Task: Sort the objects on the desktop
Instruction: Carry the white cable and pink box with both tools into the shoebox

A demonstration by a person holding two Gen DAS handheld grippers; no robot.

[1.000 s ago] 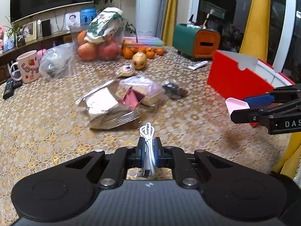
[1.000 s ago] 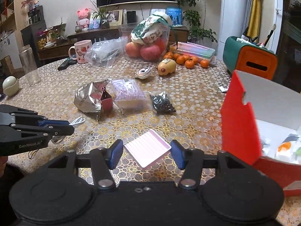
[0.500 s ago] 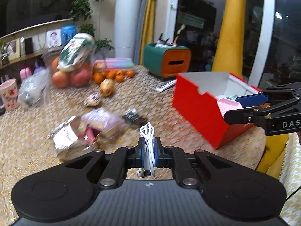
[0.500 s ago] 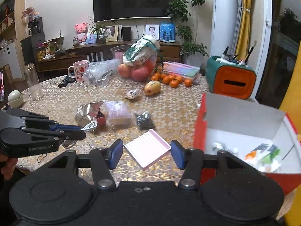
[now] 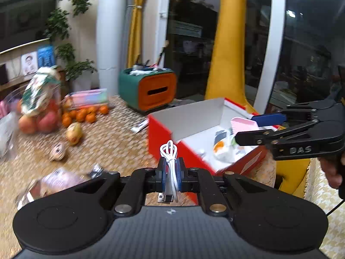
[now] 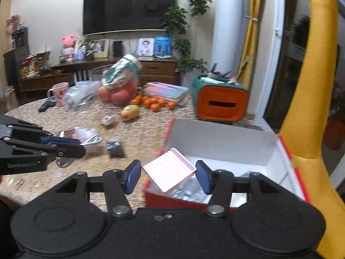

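Note:
My left gripper [image 5: 169, 172] is shut on a coiled white USB cable [image 5: 170, 155], held above the table just left of the red box [image 5: 161, 133]. From the right wrist view the same left gripper [image 6: 80, 149] comes in from the left with the cable [image 6: 91, 140] sticking out. My right gripper [image 6: 168, 173] is shut on a pink ridged tray [image 6: 169, 168], tilted over the near left corner of the box [image 6: 215, 138]. In the left wrist view that tray [image 5: 242, 122] hangs over the white inside of the box, where small packets lie.
A green and orange container [image 6: 220, 102] stands behind the box. Oranges [image 6: 154, 103], a bag of apples [image 6: 117, 90], a mug [image 6: 59, 92], a foil pack and a black packet [image 6: 115, 149] lie on the patterned table [image 6: 146, 133]. A yellow chair back [image 6: 310, 86] rises at the right.
Both grippers have risen and swung right, from over the middle of the table to the red box. The pink tray is now over the box's corner; both grips are unchanged.

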